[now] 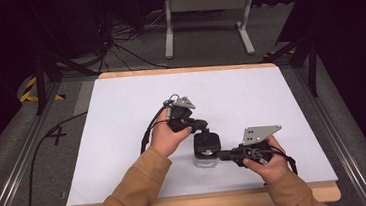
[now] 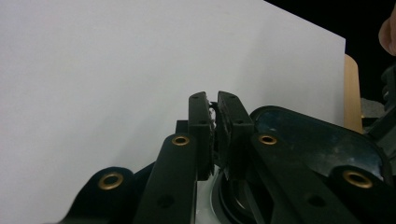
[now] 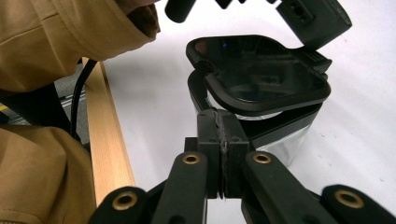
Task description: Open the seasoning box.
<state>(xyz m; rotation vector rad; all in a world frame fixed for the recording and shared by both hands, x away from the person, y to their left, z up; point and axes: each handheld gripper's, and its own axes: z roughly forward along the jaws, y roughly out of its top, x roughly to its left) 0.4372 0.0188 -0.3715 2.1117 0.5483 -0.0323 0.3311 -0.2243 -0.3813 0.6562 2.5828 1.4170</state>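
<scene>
Container (image 1: 206, 153): clear squarish body, black rim, black hinged lid (image 3: 261, 74) raised ajar; near tabletop (image 1: 271, 100) front edge, between both hands.
Left claw (image 2: 213, 103): pinching lid edge.
Right claw (image 3: 218, 122): pressed together at container rim.

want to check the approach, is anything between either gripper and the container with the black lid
Nothing visible. Both grippers are already at the container: the left gripper at its far side by the lid, the right gripper against its right side.
</scene>
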